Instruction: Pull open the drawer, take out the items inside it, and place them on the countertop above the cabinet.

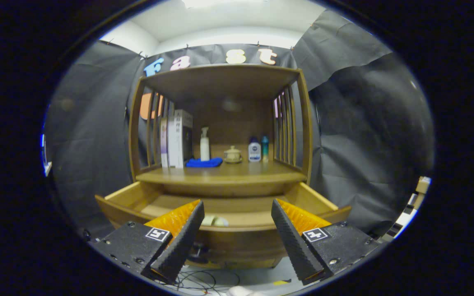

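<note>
Cabinet with its drawer (237, 205) drawn out toward the gripper (237, 222), whose fingers stand spread wide and hold nothing; the gap between them frames the drawer's front, which suggests a lining-up for a reach inside. Taking the drawer as landmark and reading left to right: above its left part, on the countertop (220, 176), upright books (176, 137) lean by the slatted side; next a pump bottle (205, 144) stands on a blue cloth (204, 163); above the drawer's middle sits a small lidded pot (233, 154); above its right part stand a white bottle (254, 150) and a slim teal bottle (265, 148). These crowd the back, leaving the countertop's front edge free for setting things down. Inside the drawer, just behind its front wall near the left finger, a pale object (215, 221) shows in part. The front wall hides its lower portion, and its kind cannot be told; whether other items lie deeper is likewise concealed.
</note>
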